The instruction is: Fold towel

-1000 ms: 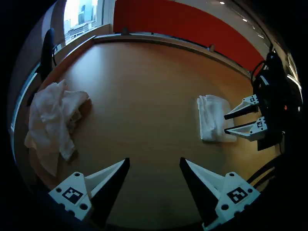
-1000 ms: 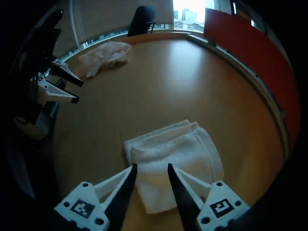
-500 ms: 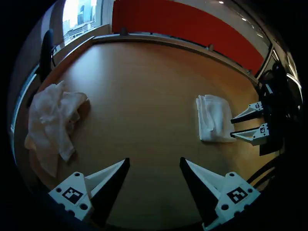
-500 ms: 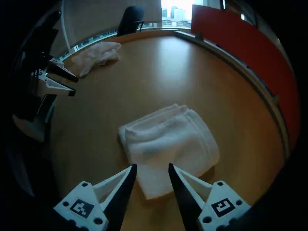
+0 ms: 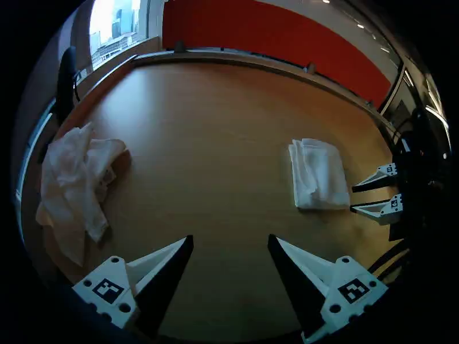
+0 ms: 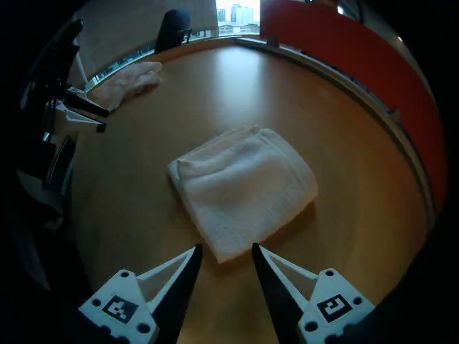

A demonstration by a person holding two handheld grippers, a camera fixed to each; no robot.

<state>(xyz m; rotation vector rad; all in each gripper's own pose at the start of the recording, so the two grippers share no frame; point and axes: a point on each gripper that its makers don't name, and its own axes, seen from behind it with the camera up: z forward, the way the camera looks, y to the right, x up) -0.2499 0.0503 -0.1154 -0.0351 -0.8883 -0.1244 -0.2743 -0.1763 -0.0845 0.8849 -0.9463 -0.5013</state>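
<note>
Tongs on the left stand wide apart above the wooden desk, gripping nothing, in the left gripper view. By the desk's left edge in that view lies a crumpled white cloth, heaped and unfolded, with a dark chair behind it. Toward the right edge rests the folded towel, a neat white rectangle lying flat on the wood, well apart from the cloth. Just beside the towel's outer edge, the right tongs point at it, their fingers parted and clear of the fabric. In the right gripper view those tongs are moderately open and empty, the towel's near corner just ahead of their tips. A red wall panel runs along the desk's far edge.
</note>
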